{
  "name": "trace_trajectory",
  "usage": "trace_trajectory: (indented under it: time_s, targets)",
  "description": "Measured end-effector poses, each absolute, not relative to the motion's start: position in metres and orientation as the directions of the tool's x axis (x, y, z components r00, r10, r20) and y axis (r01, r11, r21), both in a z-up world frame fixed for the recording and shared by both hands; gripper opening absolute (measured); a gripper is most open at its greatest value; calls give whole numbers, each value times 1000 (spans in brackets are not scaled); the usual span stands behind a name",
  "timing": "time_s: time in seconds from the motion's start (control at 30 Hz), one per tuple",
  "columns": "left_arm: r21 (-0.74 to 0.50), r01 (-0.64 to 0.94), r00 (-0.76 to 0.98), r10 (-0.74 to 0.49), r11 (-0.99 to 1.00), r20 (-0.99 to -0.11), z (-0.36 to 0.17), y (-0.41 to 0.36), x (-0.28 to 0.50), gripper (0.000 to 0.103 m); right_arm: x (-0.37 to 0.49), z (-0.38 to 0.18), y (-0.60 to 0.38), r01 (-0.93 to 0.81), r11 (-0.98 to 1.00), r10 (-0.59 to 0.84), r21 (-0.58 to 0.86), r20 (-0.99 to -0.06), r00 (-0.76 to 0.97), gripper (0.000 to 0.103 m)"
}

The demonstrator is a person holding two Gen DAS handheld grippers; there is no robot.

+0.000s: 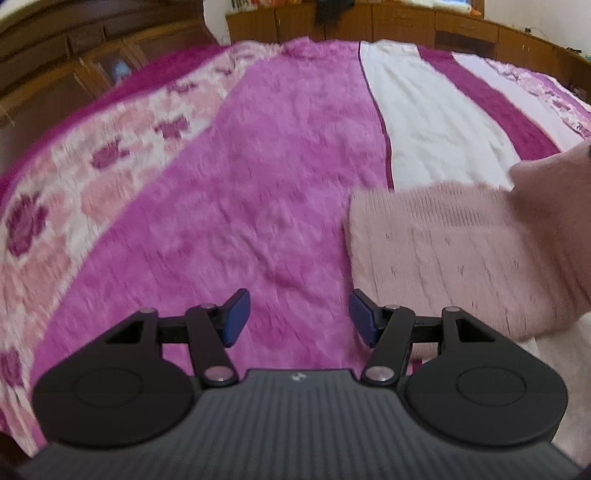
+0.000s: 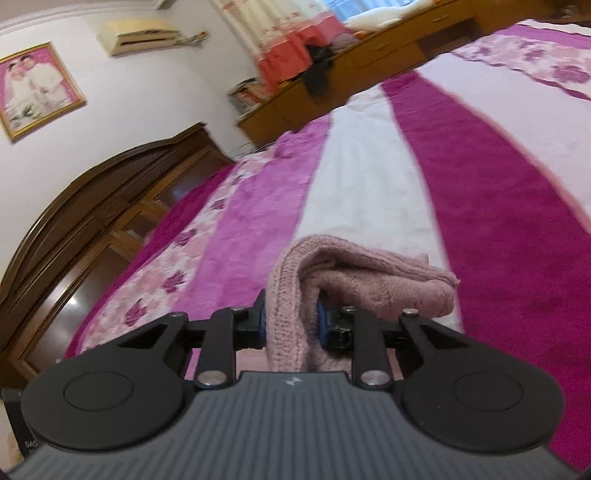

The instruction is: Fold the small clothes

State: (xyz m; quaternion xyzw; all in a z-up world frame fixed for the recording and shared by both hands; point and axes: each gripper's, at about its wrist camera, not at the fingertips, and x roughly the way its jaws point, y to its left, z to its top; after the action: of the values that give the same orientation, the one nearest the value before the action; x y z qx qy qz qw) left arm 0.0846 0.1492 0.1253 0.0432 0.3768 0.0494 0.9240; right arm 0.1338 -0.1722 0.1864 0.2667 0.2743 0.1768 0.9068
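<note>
A pale pink knitted garment [image 1: 454, 251] lies on the bed at the right of the left wrist view, with one part lifted toward the upper right edge. My left gripper [image 1: 299, 317] hovers over the pink blanket just left of the garment, open, with nothing between its blue pads. In the right wrist view the same pink knitted garment [image 2: 354, 284] is bunched and raised above the bed. My right gripper [image 2: 291, 321] is shut on a thick fold of it, and the knit hangs down between the fingers and drapes ahead to the right.
The bed carries a striped blanket [image 1: 258, 184] in magenta, white and rose print. A dark wooden headboard [image 2: 92, 221] stands at the left. Low wooden cabinets [image 1: 369, 22] run along the far wall. A framed picture [image 2: 37, 88] and an air conditioner [image 2: 140, 35] hang on the wall.
</note>
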Motion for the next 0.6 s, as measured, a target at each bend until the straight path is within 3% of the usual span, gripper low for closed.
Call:
trace_trajectory:
  time_s: [0.23, 0.6]
  targets:
    - [119, -36, 754, 105, 992, -649, 138, 153, 90, 61, 148, 192, -85, -265, 802, 540, 535, -463, 703, 28]
    - [49, -101, 704, 106, 994, -703, 94, 186, 83, 61, 163, 136, 19, -278, 828, 543, 488, -570, 617, 28]
